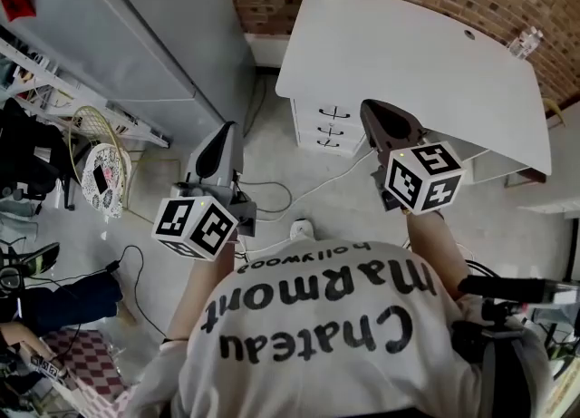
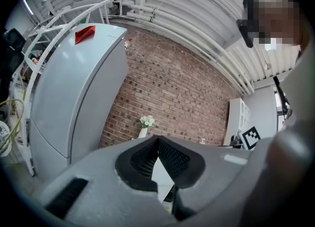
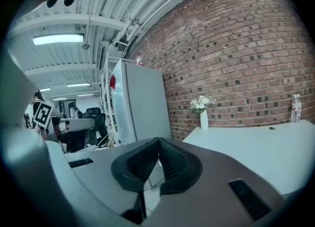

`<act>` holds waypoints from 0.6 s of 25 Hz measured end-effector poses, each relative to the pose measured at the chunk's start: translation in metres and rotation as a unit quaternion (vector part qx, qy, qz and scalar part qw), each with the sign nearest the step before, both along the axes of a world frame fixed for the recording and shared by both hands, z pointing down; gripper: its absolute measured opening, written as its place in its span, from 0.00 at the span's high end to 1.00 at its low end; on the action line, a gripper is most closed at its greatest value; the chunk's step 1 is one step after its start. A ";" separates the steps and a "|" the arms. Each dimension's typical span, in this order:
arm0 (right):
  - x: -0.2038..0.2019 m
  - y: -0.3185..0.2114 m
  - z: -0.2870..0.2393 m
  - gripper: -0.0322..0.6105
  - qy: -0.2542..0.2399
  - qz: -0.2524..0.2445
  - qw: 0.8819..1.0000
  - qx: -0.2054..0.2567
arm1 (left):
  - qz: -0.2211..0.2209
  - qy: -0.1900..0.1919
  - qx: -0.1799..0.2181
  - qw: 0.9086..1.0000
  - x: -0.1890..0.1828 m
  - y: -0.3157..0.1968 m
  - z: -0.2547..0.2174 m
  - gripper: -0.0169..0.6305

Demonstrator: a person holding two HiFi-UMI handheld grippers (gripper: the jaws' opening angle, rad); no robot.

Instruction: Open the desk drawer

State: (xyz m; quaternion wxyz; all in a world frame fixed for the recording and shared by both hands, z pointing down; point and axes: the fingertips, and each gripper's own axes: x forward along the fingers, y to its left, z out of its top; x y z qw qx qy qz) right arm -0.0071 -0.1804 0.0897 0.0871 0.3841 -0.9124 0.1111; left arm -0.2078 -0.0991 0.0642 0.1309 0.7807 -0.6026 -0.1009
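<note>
Head view: white desk point(image 1: 408, 53) with three shut black-handled drawers point(image 1: 328, 126) at twelve o'clock. Grey left gripper point(image 1: 225, 131) at nine and brown right gripper point(image 1: 372, 112) at two both have jaws pressed together, empty, touching no drawer.

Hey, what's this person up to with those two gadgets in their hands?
A person stands facing a white desk, holding a left gripper and a right gripper out in front. Both have their jaws together and hold nothing. Neither one touches the desk. Its three drawers all look shut, so the drawer has not yet been opened.
</note>
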 end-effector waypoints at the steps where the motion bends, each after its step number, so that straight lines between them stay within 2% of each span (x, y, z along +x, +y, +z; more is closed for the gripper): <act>1: -0.003 -0.003 0.001 0.94 0.001 0.005 1.000 0.001 | 0.007 -0.001 0.001 1.000 -0.003 -0.005 0.000 0.95; 10: -0.028 -0.029 0.010 0.94 -0.008 0.041 0.999 0.004 | 0.052 -0.015 -0.002 0.999 -0.027 -0.038 0.008 0.95; 15: -0.033 -0.039 0.022 0.94 -0.029 0.040 0.999 0.000 | 0.066 -0.079 0.013 0.995 -0.024 -0.049 0.006 0.95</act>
